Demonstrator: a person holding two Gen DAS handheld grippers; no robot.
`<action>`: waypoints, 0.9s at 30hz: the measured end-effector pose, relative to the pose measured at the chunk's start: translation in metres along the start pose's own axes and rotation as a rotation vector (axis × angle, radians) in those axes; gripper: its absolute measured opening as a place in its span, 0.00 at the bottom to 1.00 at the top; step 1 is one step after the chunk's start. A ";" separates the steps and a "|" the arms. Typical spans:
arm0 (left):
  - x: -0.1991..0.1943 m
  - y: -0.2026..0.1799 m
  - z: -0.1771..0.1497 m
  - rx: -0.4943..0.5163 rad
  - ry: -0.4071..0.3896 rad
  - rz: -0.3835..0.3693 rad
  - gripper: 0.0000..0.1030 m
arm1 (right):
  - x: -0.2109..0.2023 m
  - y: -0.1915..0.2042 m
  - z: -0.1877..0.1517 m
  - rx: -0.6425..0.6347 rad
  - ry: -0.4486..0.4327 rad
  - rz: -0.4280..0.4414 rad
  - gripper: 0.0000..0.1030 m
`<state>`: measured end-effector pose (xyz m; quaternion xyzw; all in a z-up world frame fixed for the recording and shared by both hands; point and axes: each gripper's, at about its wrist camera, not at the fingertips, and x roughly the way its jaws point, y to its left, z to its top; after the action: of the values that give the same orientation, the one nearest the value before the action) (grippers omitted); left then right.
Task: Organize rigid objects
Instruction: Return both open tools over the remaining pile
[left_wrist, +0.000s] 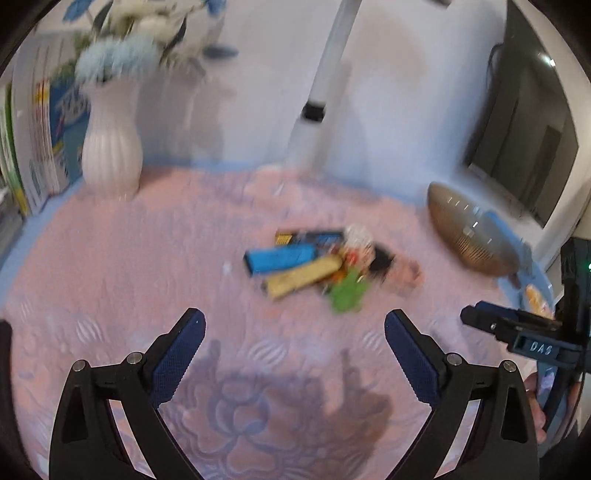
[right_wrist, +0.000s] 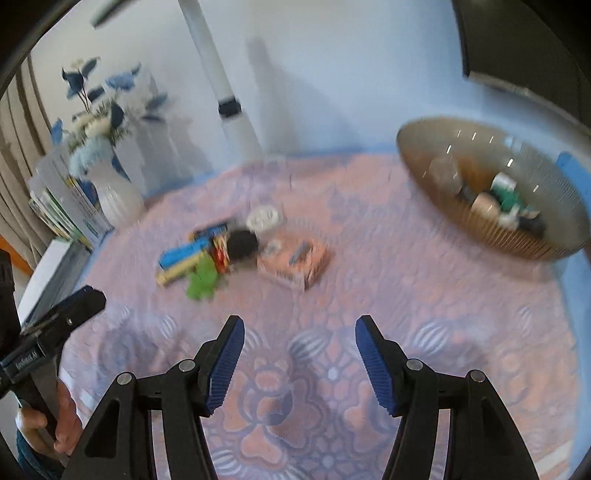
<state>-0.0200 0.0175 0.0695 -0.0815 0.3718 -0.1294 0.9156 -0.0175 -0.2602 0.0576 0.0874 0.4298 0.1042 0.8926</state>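
Surface: pink quilted tablecloth with a pale blue floral pattern (right_wrist: 369, 258), covering the whole table.
Left gripper (left_wrist: 294, 332): black frame with blue ribbed pads, jaws spread very wide, nothing between them; it hangs above bare cloth, short of the pile.
Right gripper (right_wrist: 299, 332): same build, jaws partly apart, nothing held; it also hangs over bare cloth, the pile ahead and to its left.
Hand: a person's hand (right_wrist: 55, 428) grips the left tool's handle, seen at the lower left edge of the right wrist view.
Pile: cluster of small items mid-table, blurred; long flat blue box (left_wrist: 280, 258), long yellow box (left_wrist: 303, 277) touching it, green soft-looking piece (left_wrist: 347, 291), round black item (right_wrist: 242, 243), white round lid-like disc (right_wrist: 263, 218).
Pink box: flat pink carton (right_wrist: 295, 264) just right of the pile, printing too blurred to read.
Bowl: wide ribbed gold-brown bowl (right_wrist: 424, 166) at the far right, well apart from the pile, holding several small items, indistinct.
Vase: white fluted ceramic vase with blue and white flowers (left_wrist: 110, 147), far left corner.
Books: upright row of books or magazines (right_wrist: 70, 206) beside the vase.
Post: white pole (left_wrist: 325, 85) against the wall behind the table.
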 end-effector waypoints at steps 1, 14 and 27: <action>0.005 0.002 -0.004 0.005 0.009 0.005 0.95 | 0.007 -0.001 -0.004 0.000 0.008 0.000 0.59; 0.020 -0.005 -0.016 0.064 0.049 0.071 0.95 | 0.028 -0.011 -0.015 0.021 0.042 -0.018 0.63; 0.019 -0.004 -0.015 0.061 0.043 0.065 0.95 | 0.029 -0.008 -0.016 0.011 0.037 -0.036 0.76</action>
<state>-0.0185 0.0070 0.0474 -0.0387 0.3897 -0.1128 0.9132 -0.0112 -0.2598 0.0243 0.0825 0.4485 0.0871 0.8857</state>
